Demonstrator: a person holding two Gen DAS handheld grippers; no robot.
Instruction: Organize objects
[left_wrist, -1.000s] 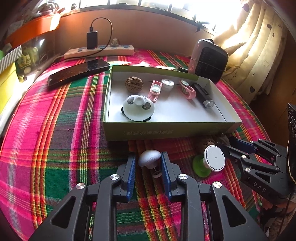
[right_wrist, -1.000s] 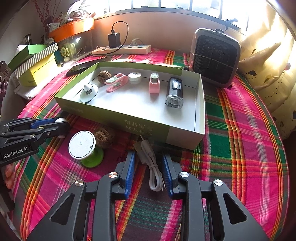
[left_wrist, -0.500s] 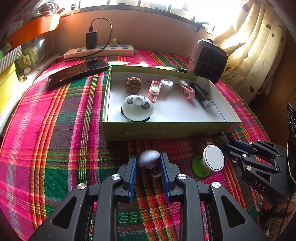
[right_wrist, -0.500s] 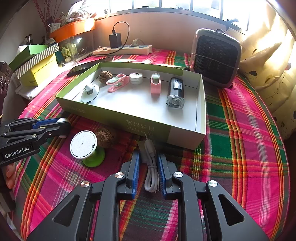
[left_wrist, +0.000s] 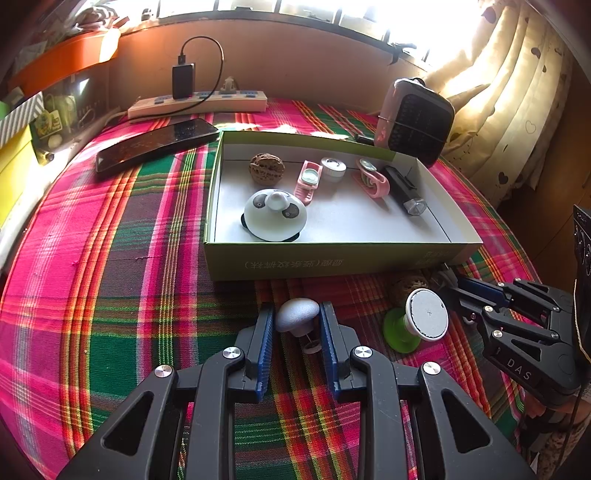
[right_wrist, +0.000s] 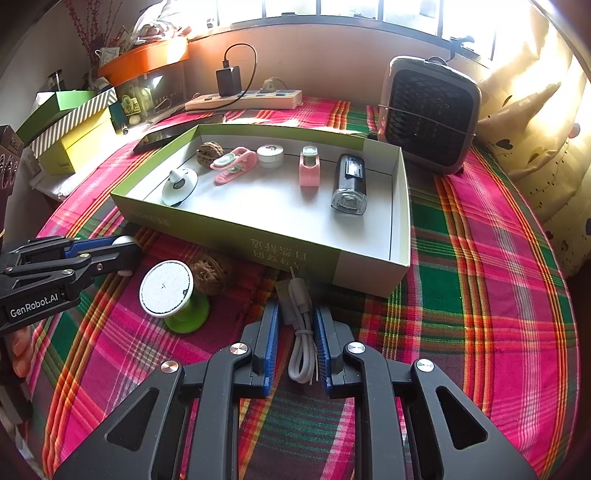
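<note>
Right gripper (right_wrist: 295, 334) has narrowed onto the white cable (right_wrist: 301, 325) just before the box (right_wrist: 369, 275); grasp looks set. Left gripper (left_wrist: 296, 325) stays clamped on grey knob (left_wrist: 297, 314), also before the box.

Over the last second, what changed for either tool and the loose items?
The right tool narrowed around the white cable, nearly gripping it. The left tool closed slightly around the gray knob. The box, green spool and walnut stayed put.

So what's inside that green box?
Green box holds a walnut, panda-faced knob, two pink clips, a small white jar, and a black light. Nothing looks hidden.
</note>
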